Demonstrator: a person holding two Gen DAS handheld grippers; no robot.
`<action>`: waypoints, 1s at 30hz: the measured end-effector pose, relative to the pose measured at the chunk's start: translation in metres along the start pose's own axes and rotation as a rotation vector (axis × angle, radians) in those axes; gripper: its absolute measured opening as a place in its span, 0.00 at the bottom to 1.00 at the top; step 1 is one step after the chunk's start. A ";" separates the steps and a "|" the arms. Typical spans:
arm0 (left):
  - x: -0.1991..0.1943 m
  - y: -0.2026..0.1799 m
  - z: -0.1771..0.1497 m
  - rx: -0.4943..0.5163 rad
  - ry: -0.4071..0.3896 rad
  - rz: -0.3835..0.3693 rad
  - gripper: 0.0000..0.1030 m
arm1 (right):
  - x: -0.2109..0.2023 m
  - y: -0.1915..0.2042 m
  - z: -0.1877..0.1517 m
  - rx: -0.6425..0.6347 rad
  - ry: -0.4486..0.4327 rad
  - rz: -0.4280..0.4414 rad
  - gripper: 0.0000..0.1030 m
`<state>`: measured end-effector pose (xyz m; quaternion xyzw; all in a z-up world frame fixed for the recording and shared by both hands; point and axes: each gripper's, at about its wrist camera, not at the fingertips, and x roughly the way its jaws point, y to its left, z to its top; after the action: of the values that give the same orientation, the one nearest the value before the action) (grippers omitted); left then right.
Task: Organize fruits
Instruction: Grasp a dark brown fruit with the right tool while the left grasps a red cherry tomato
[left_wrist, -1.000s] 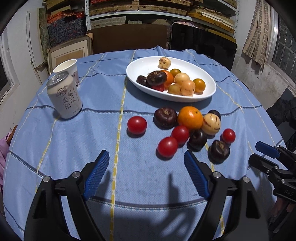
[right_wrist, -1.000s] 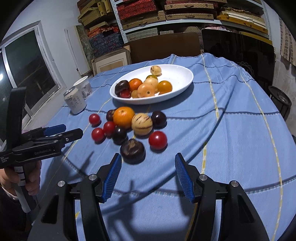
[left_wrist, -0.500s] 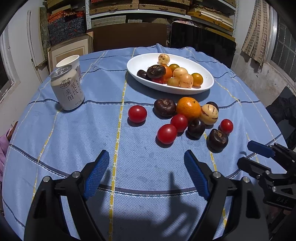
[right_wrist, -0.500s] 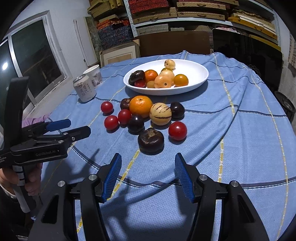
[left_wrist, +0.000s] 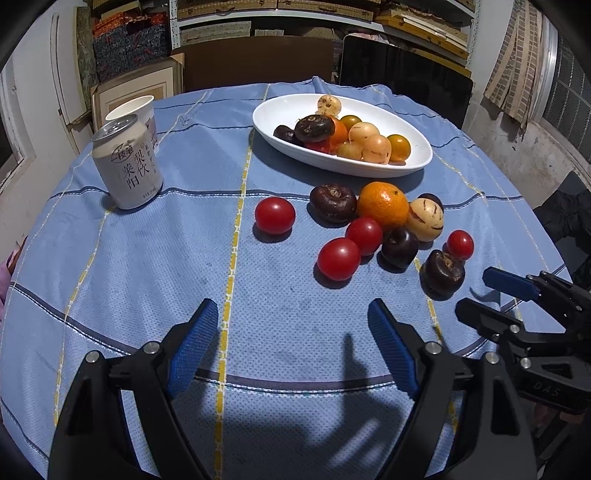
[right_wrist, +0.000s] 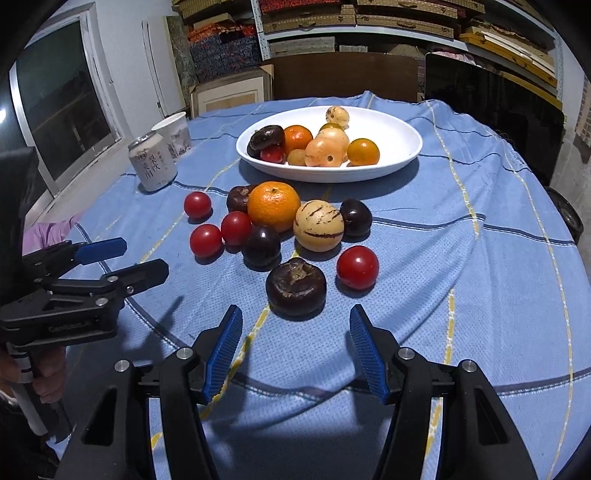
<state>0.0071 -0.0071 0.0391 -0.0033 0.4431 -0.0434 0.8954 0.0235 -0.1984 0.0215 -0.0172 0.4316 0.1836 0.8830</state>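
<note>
Blue checked tablecloth carries loose fruit at mid-table and a white oval dish of fruit toward its far edge. Right gripper hangs empty, jaws apart, just short of a dark brown fruit. Left gripper hovers empty, jaws wide, nearer the front edge.

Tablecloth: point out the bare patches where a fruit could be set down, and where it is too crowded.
Bare cloth lies between the can and the lone tomato, and in front of the left gripper. In the right wrist view, the tablecloth is bare right of the white dish. Crowded: the loose fruit around the orange, just before the dish.
</note>
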 end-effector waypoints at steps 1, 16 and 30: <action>0.001 0.000 0.000 0.000 0.001 -0.001 0.79 | 0.004 0.001 0.001 -0.002 0.006 -0.002 0.59; 0.009 0.004 0.000 -0.012 0.024 0.005 0.80 | 0.036 0.011 0.017 -0.019 0.029 -0.079 0.40; 0.028 -0.027 0.013 0.060 0.045 -0.003 0.78 | 0.006 -0.010 -0.004 0.044 -0.008 0.026 0.41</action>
<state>0.0327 -0.0366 0.0258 0.0239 0.4619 -0.0581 0.8847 0.0268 -0.2064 0.0130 0.0083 0.4322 0.1855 0.8825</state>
